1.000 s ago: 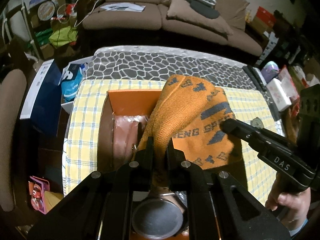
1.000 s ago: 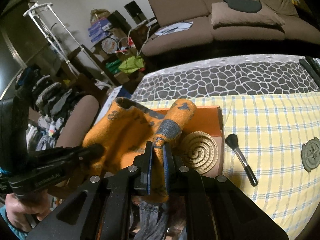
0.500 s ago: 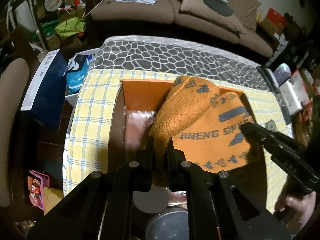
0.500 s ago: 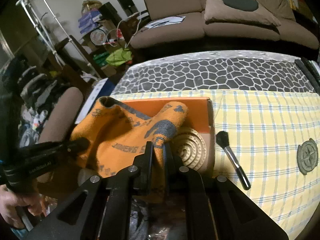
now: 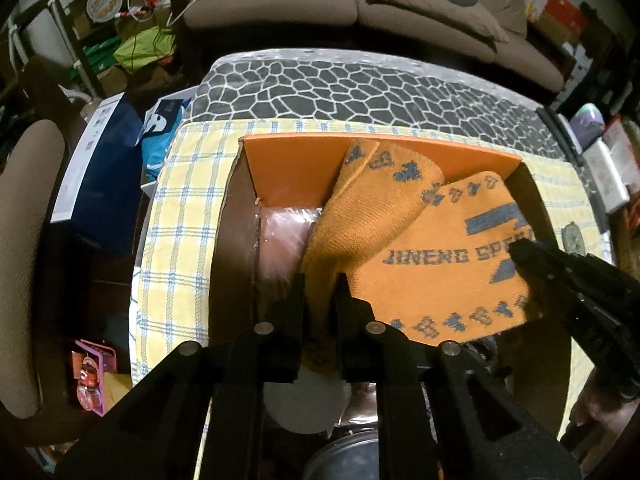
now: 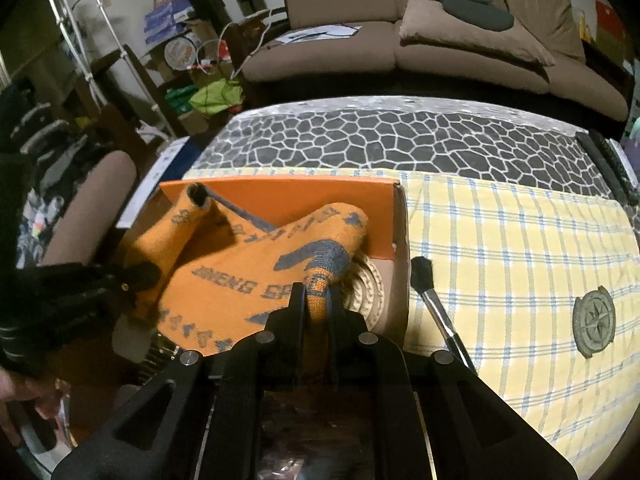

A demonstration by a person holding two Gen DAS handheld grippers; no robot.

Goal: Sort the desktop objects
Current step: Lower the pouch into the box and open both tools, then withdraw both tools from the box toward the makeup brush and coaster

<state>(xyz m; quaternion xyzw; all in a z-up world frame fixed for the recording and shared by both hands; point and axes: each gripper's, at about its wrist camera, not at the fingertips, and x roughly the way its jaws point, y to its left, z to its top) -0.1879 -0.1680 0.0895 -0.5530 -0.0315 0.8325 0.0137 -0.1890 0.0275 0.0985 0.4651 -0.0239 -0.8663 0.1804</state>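
Note:
An orange knitted cloth [image 5: 432,248] with grey lettering hangs over an open orange box [image 5: 304,168]. My left gripper [image 5: 320,280] is shut on its near left edge. My right gripper [image 6: 318,292] is shut on its right corner; the cloth [image 6: 248,276] spreads between them, low inside the box [image 6: 288,200]. The right gripper also shows in the left wrist view [image 5: 524,250], and the left gripper in the right wrist view [image 6: 148,274]. A round woven coaster [image 6: 370,288] lies in the box under the cloth.
A black brush [image 6: 436,308] lies on the yellow checked tablecloth [image 6: 520,264] right of the box. A round compass medallion [image 6: 594,322] lies further right. A white disc [image 5: 304,404] and a metal lid [image 5: 348,456] sit in the box's near end. A sofa stands behind the table.
Both grippers have lowered the cloth into the box and pulled it flatter. The cloth now lies lower against the box's back wall.

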